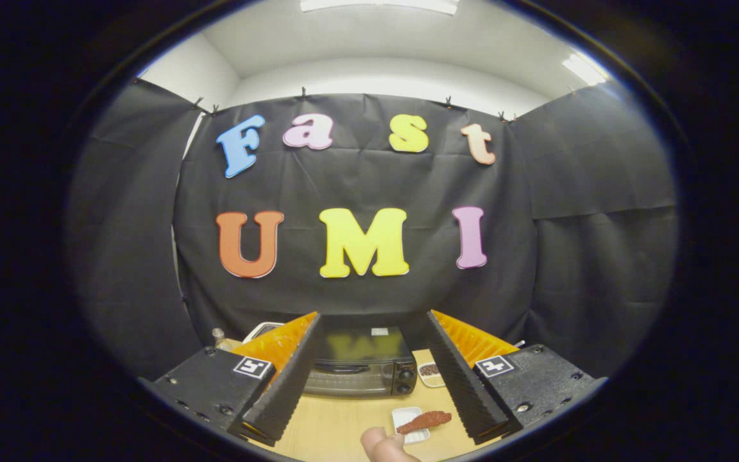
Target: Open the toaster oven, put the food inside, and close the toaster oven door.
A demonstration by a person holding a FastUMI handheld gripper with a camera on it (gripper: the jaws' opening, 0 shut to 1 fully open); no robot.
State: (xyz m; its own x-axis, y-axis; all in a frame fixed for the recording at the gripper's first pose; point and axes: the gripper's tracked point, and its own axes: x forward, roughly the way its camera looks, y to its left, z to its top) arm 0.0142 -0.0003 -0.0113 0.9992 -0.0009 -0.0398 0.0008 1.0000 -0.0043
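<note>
Your gripper hangs over the wooden table with its fingers spread wide, holding nothing. The toaster oven sits between and beyond them at the far side, door closed. Nearer and to the right, a reddish-brown piece of food lies on a small white dish. A fingertip touches the dish's near edge. Right of the oven sits a small bowl.
</note>
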